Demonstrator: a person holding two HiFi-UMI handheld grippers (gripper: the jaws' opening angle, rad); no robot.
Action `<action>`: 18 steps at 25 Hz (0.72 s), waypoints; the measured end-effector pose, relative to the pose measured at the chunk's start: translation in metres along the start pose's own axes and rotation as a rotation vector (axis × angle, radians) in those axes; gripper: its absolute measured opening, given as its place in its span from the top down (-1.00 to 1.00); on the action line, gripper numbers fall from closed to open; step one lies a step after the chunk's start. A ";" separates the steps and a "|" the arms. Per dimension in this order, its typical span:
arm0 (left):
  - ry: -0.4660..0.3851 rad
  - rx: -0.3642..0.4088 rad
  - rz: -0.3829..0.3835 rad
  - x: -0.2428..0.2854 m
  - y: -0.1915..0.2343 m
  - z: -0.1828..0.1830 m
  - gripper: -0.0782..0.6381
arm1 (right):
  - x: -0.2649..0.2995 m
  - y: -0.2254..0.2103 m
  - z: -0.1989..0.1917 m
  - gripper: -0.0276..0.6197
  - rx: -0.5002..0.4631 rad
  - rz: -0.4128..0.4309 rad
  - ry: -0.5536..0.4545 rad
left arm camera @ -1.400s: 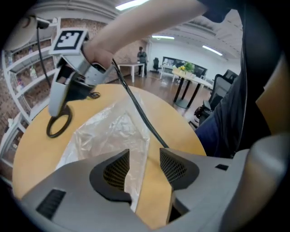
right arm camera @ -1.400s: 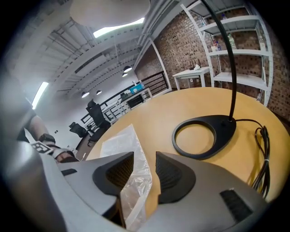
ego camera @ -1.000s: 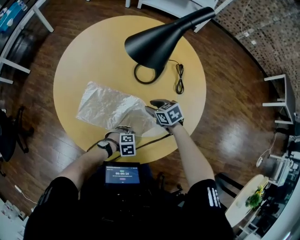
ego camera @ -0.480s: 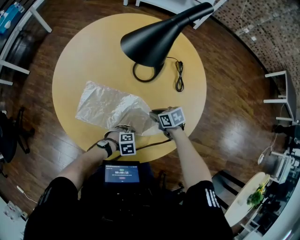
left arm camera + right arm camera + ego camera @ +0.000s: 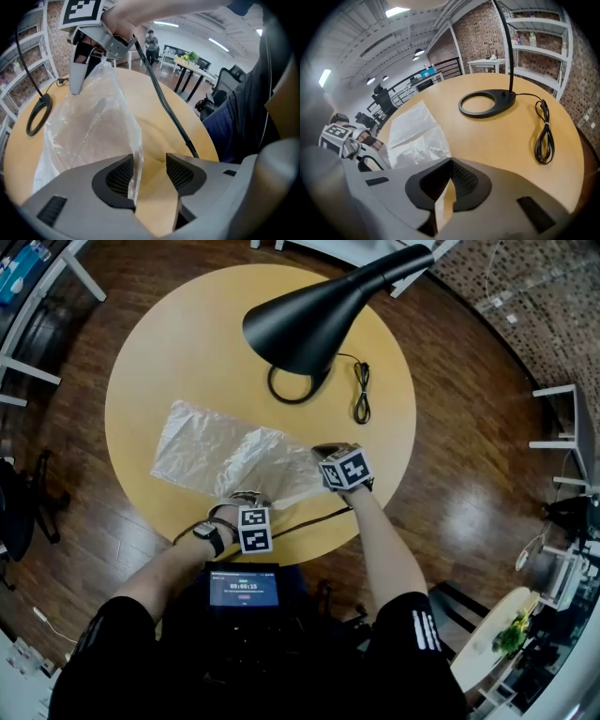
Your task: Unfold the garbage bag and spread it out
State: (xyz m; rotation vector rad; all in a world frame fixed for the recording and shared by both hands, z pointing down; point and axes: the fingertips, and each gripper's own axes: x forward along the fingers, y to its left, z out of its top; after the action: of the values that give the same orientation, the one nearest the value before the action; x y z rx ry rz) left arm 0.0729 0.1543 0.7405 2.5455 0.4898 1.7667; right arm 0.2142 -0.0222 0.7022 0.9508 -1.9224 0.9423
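Round yellow-wood table [image 5: 169,352] holds the thin translucent plastic garbage bag [image 5: 216,451], seemingly unfolded but crumpled, spreading unfinished; right gripper [image 5: 450,164] pinches its near corner, left gripper [image 5: 149,163] gapes around its edge.

- Lamp [image 5: 305,329]: part of own base ring [image 5: 278,397] and of table [image 5: 169,343] covered by shade in head view. Arm cut by top edge there. Stem cut by top edge in right gripper view.
- Garbage bag [image 5: 220,456]: near edge hidden under 2 grippers in head view. Lower part masked by left gripper [image 5: 149,168] in left gripper view. Pinched edge mostly concealed between closed pads of right gripper [image 5: 449,165].
- Chest screen [image 5: 244,589]: text too small to be read.
- Distant person [image 5: 151,42]: too small for detail.
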 end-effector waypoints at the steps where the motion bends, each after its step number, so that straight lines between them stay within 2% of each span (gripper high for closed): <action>1: -0.003 -0.007 -0.003 0.000 -0.001 0.000 0.14 | 0.003 -0.006 -0.001 0.89 -0.034 -0.031 0.013; 5: -0.011 -0.021 0.001 -0.001 -0.004 0.003 0.14 | 0.008 -0.014 0.008 0.89 -0.184 -0.112 0.046; 8: -0.024 -0.043 0.006 0.001 0.000 0.008 0.14 | 0.017 -0.013 0.018 0.89 -0.341 -0.160 0.045; 12: -0.045 -0.062 0.030 -0.001 0.005 0.011 0.14 | 0.033 -0.017 0.007 0.89 -0.508 -0.237 0.069; 16: -0.106 -0.102 0.072 -0.023 0.013 0.017 0.14 | 0.034 -0.017 0.011 0.89 -0.574 -0.281 0.060; 18: -0.169 -0.086 0.087 -0.042 0.015 0.032 0.14 | 0.035 -0.015 0.011 0.88 -0.574 -0.277 0.054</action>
State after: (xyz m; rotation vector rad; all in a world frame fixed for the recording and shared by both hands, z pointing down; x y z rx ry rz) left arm 0.0926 0.1352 0.6935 2.6621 0.2948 1.5405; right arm 0.2094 -0.0479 0.7319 0.8019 -1.8051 0.2263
